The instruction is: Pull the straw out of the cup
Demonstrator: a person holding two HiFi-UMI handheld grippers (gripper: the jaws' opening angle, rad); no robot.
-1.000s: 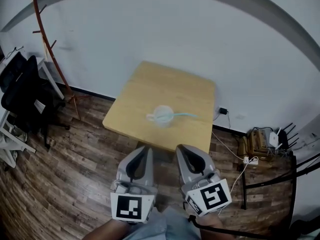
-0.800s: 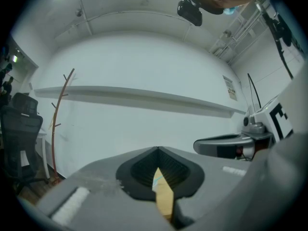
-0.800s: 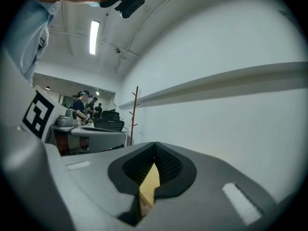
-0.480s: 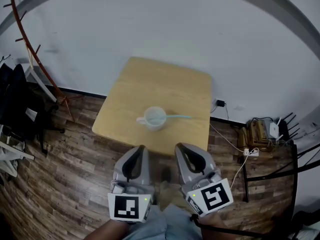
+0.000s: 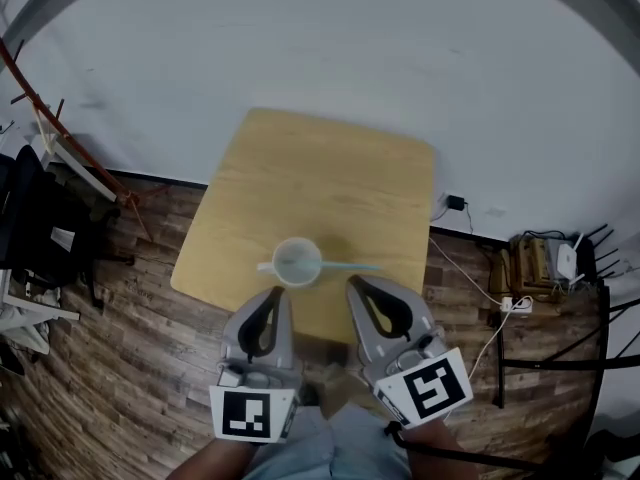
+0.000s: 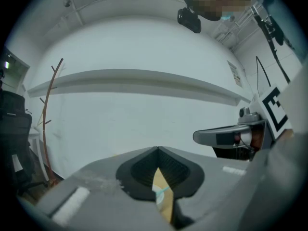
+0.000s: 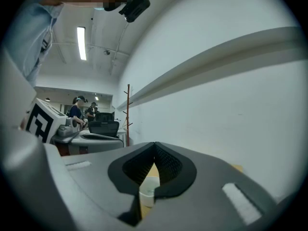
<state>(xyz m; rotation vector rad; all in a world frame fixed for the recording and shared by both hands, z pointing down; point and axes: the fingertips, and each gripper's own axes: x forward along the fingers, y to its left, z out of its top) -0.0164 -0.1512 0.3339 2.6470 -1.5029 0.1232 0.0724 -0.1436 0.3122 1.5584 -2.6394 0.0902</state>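
Observation:
A white cup (image 5: 296, 261) with a handle on its left stands near the front edge of a small wooden table (image 5: 330, 183). A pale blue straw (image 5: 352, 266) leans out of it to the right. My left gripper (image 5: 274, 294) is shut and empty, its tip just short of the cup, slightly left of it. My right gripper (image 5: 356, 284) is also shut and empty, with its tip close below the straw's free end. In the left gripper view the cup and straw (image 6: 162, 191) show through the slit under the shut left gripper (image 6: 157, 149). In the right gripper view the cup (image 7: 147, 194) shows below the right gripper (image 7: 154, 143).
A white wall stands behind the table. At the left are a red-brown coat rack (image 5: 62, 138) and a black chair (image 5: 30, 218). Cables, a power strip (image 5: 518, 304) and a black frame (image 5: 600, 348) lie on the wooden floor at the right.
Both grippers have moved forward to the table's front edge, still shut. The cup and straw now lie just ahead of the fingertips instead of well beyond them.

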